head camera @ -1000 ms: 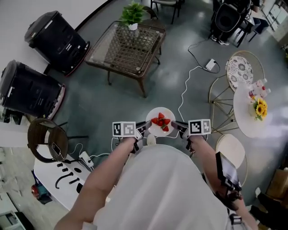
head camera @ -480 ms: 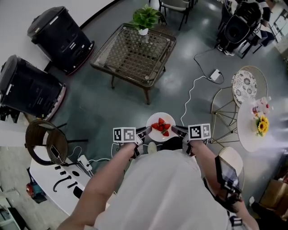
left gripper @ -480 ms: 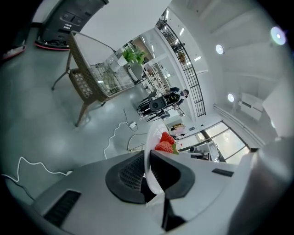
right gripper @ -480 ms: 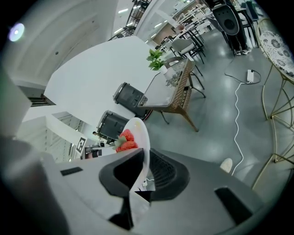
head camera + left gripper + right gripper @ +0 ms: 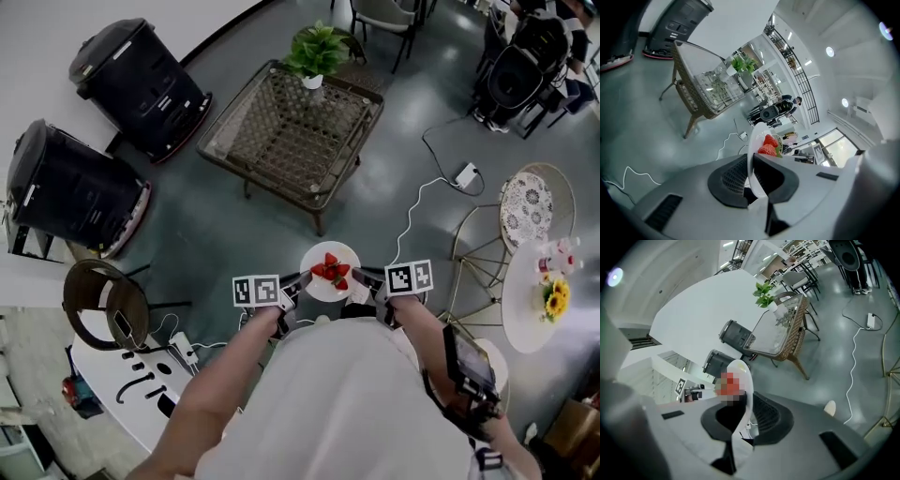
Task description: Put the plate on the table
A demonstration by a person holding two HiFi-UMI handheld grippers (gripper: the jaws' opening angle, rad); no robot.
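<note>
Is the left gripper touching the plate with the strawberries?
Touching. In the left gripper view, the left gripper has its jaws shut on the plate, at its rim.

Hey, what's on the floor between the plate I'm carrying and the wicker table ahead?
Only bare grey floor, seen in the head view. The plate is short of the wicker table; a white cable lies off to the right.

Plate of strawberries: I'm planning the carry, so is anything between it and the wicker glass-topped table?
Nothing visible. Only bare grey floor lies between the white round plate and the wicker glass-topped table. A white cable trails off to the right.
</note>
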